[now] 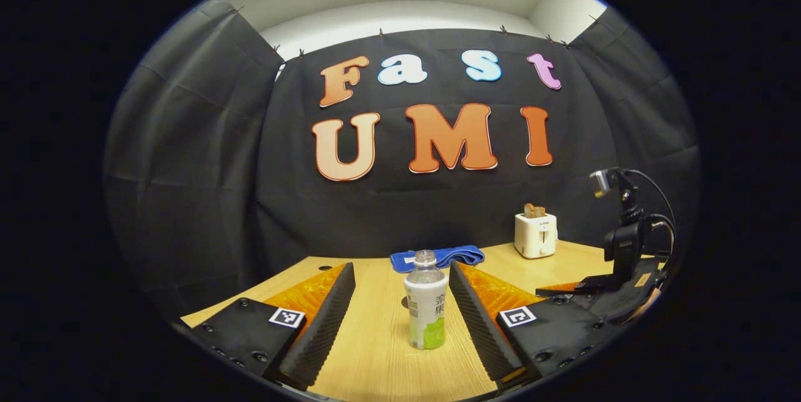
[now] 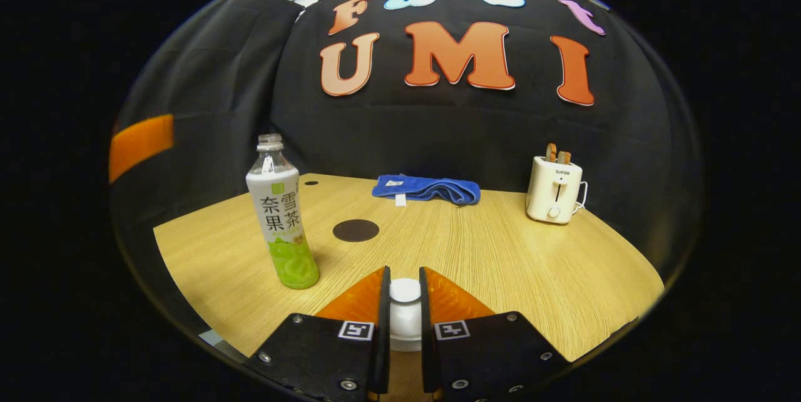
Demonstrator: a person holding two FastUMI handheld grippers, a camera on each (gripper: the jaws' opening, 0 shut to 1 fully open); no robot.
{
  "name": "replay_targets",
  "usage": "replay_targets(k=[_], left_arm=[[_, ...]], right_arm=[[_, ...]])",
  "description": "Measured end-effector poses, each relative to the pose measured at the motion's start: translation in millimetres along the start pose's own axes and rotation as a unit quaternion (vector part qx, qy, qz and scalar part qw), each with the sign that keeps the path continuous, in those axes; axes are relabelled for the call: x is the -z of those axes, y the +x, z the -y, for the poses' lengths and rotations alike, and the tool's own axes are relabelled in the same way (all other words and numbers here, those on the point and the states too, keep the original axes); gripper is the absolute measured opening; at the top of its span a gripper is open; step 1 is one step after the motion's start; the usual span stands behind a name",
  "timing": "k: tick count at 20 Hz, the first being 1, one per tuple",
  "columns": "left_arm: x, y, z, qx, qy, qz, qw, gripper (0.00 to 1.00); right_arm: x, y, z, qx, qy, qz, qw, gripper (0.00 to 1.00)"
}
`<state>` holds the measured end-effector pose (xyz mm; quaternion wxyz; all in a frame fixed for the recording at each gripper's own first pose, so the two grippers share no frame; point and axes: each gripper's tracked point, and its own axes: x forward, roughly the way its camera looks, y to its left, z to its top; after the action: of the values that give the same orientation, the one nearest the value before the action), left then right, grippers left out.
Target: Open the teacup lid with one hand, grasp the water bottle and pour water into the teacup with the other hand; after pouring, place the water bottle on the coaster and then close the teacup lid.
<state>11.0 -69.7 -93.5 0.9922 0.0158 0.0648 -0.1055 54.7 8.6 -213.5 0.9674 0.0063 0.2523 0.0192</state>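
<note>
The water bottle (image 1: 425,311), clear with a white and green label and no cap, stands upright on the wooden table (image 1: 375,352). It is between the spread fingers of my open left gripper (image 1: 400,267), touching neither. In the right gripper view the bottle (image 2: 281,220) stands at the left, with a dark round coaster (image 2: 355,230) just behind and to its right. My right gripper (image 2: 405,273) is shut on the white knob of the teacup lid (image 2: 405,302). The cup beneath is hidden by the fingers. The right gripper (image 1: 582,286) also appears low at the right in the left gripper view.
A folded blue towel (image 2: 427,190) lies at the back of the table (image 2: 532,277). A white toaster (image 2: 554,189) holding toast stands at the back right. Black cloth walls close the booth behind and on both sides.
</note>
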Motion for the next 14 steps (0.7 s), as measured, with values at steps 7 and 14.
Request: replay_targets(k=[7, 14], left_arm=[[45, 29, 20, 0.044, -0.021, -0.029, 0.998, 0.96], [78, 54, 27, 0.039, -0.041, -0.064, 0.996, 0.96]], right_arm=[[-31, -25, 17, 0.013, 0.000, 0.043, 0.999, 0.20], [-43, -38, 25, 0.014, 0.008, 0.065, 0.998, 0.20]])
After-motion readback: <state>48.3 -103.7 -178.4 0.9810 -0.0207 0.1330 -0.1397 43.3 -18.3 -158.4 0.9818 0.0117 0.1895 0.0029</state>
